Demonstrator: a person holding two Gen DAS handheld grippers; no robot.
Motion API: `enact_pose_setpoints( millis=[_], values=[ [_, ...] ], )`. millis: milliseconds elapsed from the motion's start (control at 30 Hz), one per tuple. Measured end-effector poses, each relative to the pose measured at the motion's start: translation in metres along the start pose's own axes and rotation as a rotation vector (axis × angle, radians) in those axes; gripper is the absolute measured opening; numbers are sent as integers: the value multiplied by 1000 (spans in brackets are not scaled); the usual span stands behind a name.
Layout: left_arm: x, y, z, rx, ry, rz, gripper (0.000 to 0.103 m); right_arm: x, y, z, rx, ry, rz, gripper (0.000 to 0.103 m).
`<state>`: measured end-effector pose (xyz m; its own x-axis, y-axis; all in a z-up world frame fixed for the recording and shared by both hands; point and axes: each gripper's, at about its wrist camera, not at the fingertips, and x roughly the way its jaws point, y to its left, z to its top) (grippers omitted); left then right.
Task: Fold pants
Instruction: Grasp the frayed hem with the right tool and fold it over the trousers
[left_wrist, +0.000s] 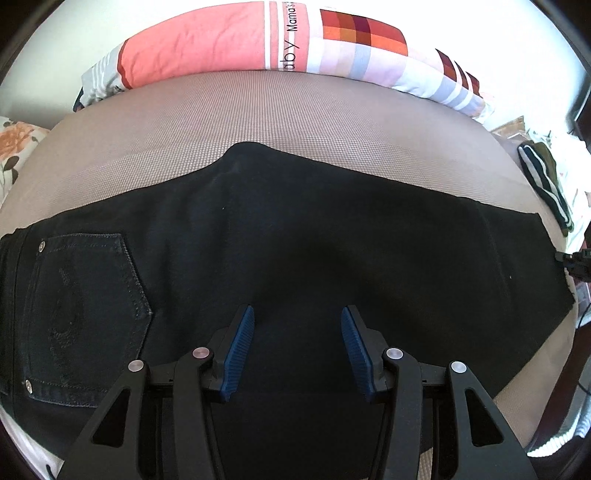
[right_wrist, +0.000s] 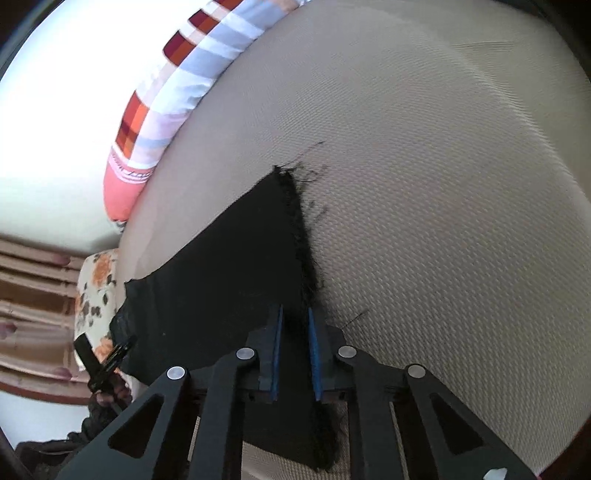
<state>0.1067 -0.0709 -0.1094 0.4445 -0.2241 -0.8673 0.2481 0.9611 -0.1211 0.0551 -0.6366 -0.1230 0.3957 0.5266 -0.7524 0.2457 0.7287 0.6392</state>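
One beige mattress (left_wrist: 184, 147), black pants (left_wrist: 295, 229) flat, left jaws spread, right jaws pinching frayed hem (right_wrist: 306, 258).

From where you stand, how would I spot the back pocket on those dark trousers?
Find the beige textured mattress with the pink pillow along its far edge. Black pants lie flat across it. At their left end sits the back pocket, a pointed patch outlined by pale stitching with metal rivets at its corners.

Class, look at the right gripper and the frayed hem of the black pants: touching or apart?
Touching. In the right wrist view the right gripper has its blue pads closed on the frayed hem of the black pants, with cloth pinched between them.
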Motion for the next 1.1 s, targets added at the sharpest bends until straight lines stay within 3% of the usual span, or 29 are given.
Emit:
enact_pose_setpoints(
  millis=[167, 333, 467, 767, 1100],
  values=[
    [3, -6, -1, 23, -8, 20, 56, 12, 4, 3, 7, -10, 52, 6],
    [4, -10, -2, 39, -20, 32, 57, 8, 21, -5, -3, -56, -52, 7],
    [3, -5, -2, 23, -25, 9, 57, -1, 46, -14, 29, -110, -59, 7],
    [-20, 15, -7, 3, -95, -30, 57, 14, 157, -25, -57, -130, -11, 7],
    [-62, 61, -22, -52, -191, -62, 57, 123, 287, -33, -231, 9, 10, 6]
  ],
)
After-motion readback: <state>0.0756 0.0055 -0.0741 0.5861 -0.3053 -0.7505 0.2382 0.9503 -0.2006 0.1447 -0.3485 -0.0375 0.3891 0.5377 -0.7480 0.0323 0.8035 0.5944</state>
